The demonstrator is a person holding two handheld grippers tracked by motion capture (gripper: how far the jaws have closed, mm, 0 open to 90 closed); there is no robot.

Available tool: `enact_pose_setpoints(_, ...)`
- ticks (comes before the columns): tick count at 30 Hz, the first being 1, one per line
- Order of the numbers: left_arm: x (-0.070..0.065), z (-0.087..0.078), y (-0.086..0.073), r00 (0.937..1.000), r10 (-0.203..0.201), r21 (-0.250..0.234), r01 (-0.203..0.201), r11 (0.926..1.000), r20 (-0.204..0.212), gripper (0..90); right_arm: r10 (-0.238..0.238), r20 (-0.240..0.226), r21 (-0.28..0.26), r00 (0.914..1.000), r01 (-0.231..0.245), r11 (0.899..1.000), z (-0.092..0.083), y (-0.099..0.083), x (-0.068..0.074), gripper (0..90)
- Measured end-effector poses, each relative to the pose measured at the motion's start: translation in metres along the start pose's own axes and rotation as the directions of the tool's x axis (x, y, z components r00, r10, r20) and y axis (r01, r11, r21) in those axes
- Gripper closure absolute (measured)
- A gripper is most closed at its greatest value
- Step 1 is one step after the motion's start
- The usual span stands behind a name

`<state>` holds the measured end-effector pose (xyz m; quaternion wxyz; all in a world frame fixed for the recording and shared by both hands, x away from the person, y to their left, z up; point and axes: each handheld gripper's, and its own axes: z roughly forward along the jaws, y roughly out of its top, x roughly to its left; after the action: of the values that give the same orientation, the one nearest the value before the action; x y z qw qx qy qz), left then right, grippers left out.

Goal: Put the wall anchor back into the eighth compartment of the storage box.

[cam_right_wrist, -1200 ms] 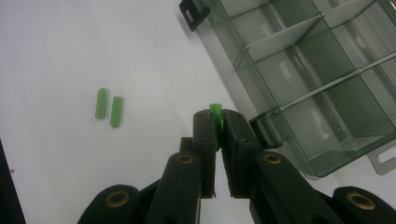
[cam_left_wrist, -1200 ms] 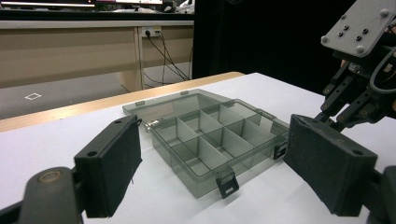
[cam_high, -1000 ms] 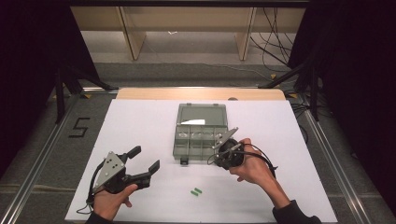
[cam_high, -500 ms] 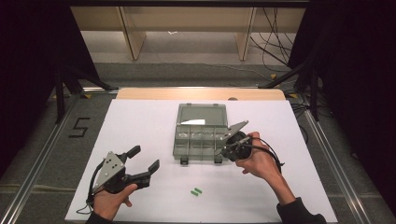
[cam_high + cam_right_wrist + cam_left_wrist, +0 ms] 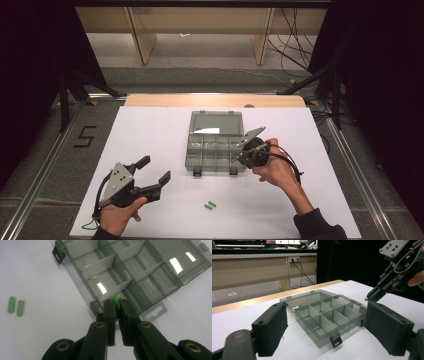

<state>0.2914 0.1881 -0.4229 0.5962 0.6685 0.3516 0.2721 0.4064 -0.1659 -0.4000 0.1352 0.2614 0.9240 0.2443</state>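
Nearest, at seven o'clock, the left gripper (image 5: 152, 174) rests with jaws wide apart. At six o'clock lie two green pieces (image 5: 210, 205). Farther, at three o'clock of the open organizer box (image 5: 216, 142), the right gripper (image 5: 115, 305) is clamped on a green piece (image 5: 115, 299).
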Motion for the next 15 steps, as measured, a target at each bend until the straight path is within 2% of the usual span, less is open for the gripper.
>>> enact_pose_setpoints(8,0.0,0.0,0.0,1.0,-0.001,-0.001,0.001,1.0,-0.001,17.5,-0.002,0.0,-0.005,1.0,0.002,1.0,0.008,0.003,-0.004,84.5)
enact_pose_setpoints(10,0.0,0.0,0.0,1.0,-0.002,-0.003,0.002,1.0,0.0,17.5,0.014,0.007,0.004,0.9999,-0.014,1.0,0.01,0.004,-0.003,84.5)
enact_pose_setpoints(15,0.0,0.0,0.0,1.0,-0.001,-0.006,0.001,1.0,0.001,17.4,0.015,0.02,-0.004,0.9997,-0.014,1.0,0.014,0.005,-0.006,84.5)
